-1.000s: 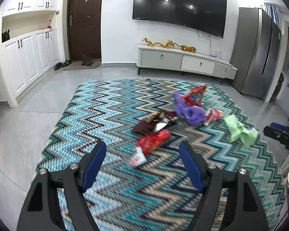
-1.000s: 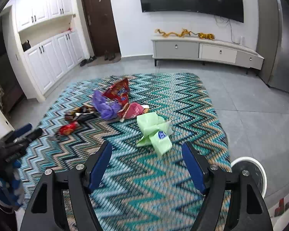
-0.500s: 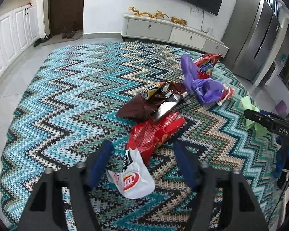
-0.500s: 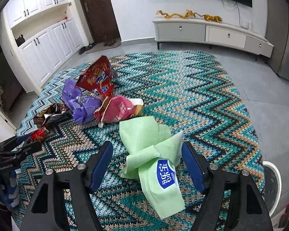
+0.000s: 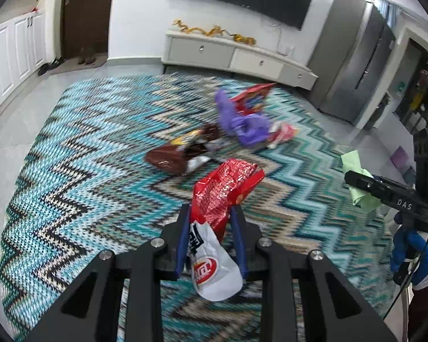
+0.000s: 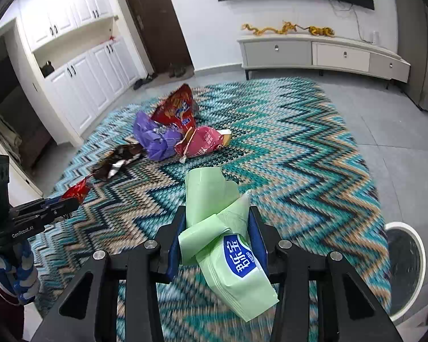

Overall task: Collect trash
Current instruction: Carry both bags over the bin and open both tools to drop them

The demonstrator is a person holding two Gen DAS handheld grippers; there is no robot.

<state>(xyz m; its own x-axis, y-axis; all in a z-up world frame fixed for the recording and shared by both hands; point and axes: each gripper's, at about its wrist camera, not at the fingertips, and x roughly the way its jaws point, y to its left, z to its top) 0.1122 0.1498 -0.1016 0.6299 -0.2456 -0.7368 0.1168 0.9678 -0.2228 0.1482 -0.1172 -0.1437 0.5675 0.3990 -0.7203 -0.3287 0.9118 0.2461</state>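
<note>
Two hand-held grippers had just closed on litter over the zigzag rug [image 5: 80, 154]: the left hand-held gripper [image 5: 211, 213] pinched a red-and-white chip bag [image 5: 222, 199], the right hand-held gripper [image 6: 216, 218] a green wrapper [image 6: 214, 213]. Both held slick film near one end, which might slip out on lifting. Ahead lay four more wrappers: brown [image 5: 179, 156], purple [image 5: 242, 125], red [image 6: 177, 108], pink [image 6: 205, 141].
</note>
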